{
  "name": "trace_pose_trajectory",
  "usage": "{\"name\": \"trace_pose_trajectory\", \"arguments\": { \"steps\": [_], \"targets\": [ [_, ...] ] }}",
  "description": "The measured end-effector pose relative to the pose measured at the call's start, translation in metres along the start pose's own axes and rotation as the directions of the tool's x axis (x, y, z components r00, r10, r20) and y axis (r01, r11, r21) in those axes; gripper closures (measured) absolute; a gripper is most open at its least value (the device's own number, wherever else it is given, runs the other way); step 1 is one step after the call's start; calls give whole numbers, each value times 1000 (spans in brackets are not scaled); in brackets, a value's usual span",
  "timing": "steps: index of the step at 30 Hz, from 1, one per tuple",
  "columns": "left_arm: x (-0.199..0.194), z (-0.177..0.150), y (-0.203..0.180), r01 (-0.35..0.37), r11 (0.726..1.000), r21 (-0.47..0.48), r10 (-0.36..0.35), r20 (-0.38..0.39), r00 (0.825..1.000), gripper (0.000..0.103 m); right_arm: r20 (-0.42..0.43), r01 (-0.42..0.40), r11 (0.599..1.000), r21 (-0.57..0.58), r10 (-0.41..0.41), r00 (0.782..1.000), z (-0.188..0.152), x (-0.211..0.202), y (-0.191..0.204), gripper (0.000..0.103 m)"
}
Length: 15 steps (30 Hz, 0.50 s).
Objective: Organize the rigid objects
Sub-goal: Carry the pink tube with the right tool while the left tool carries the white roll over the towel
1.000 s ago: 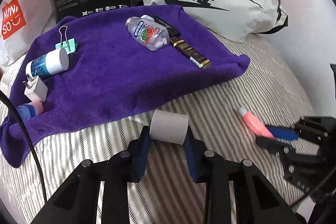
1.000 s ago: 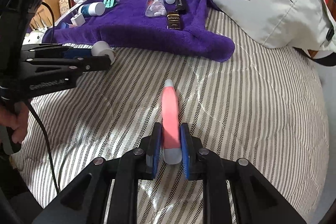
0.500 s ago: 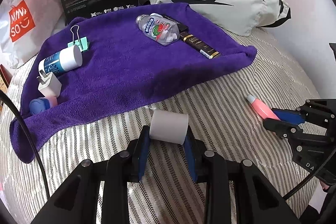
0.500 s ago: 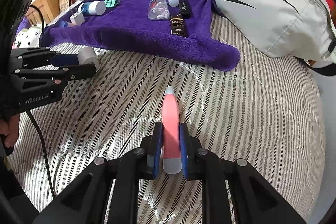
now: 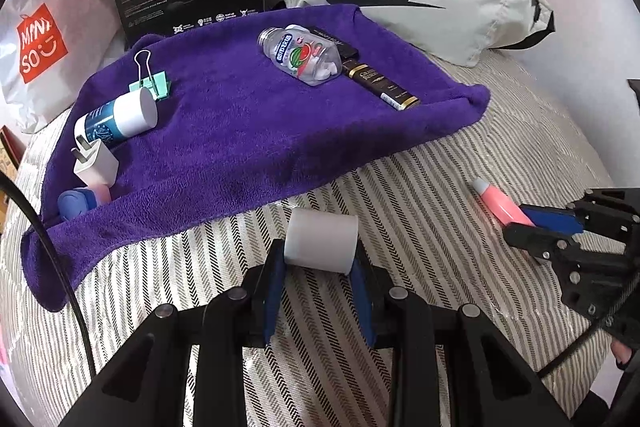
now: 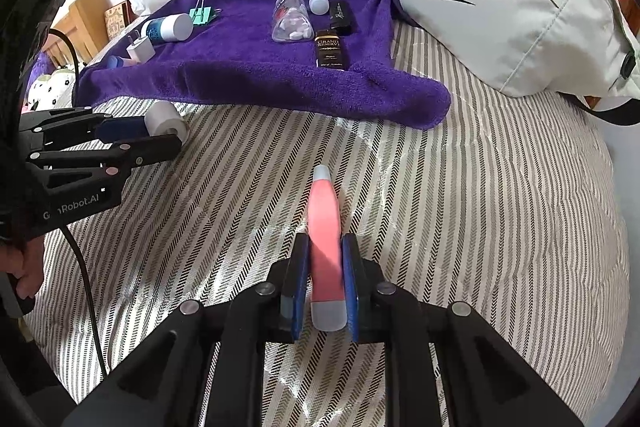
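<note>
Over the last second the purple terry towel (image 5: 256, 131) had slid lower in the left wrist view, so both loads were apparently being carried towards it. The left gripper (image 5: 318, 269) stayed clamped on a short white cylindrical bottle (image 5: 322, 241); the right gripper (image 6: 324, 281) gripped a slim pink tube with grey ends (image 6: 325, 239). The striped quilted bedspread (image 6: 480, 207) lay below (towel at twelve o'clock), with a pale grey Nike bag (image 6: 500, 15) at two o'clock.

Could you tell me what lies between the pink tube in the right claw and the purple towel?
Only bare striped bedding separates the pink tube from the purple towel, seen in the right wrist view.
</note>
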<state>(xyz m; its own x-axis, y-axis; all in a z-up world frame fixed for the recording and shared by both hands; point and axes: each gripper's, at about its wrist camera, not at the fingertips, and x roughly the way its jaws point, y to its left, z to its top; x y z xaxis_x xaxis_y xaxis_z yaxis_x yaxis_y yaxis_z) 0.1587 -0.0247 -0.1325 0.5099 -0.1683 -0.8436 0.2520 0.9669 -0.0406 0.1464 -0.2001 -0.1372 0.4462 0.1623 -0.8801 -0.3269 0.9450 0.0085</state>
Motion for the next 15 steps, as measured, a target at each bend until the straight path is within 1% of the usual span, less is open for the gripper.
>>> {"name": "trace_pose_trajectory", "arguments": {
  "steps": [2,3,7,9,11,12,15],
  "targets": [
    [-6,-2,9,68,997,-47,-68,8,998,73,-13,-28,999,18,29,1000,1,-1,-3,88],
    [-12,-2,15,84,994,-67,-83,22,996,73,-19,-48,999,24,49,999,2,-2,-5,88],
    [-32,-1,27,84,994,-73,-79,65,995,73,-5,-82,996,32,83,997,5,-10,-3,88],
    [-41,3,36,116,988,-98,-108,83,991,73,9,-103,994,30,103,995,9,-15,0,88],
    [-48,5,44,132,985,-114,-121,98,988,73,18,-127,991,33,126,992,14,-18,1,88],
    [-50,6,46,128,985,-114,-117,102,988,73,27,-144,989,32,143,989,17,-20,3,88],
    [-54,11,52,110,987,-118,-97,110,989,73,42,-158,987,19,157,987,24,-24,8,88]
  ]
}}
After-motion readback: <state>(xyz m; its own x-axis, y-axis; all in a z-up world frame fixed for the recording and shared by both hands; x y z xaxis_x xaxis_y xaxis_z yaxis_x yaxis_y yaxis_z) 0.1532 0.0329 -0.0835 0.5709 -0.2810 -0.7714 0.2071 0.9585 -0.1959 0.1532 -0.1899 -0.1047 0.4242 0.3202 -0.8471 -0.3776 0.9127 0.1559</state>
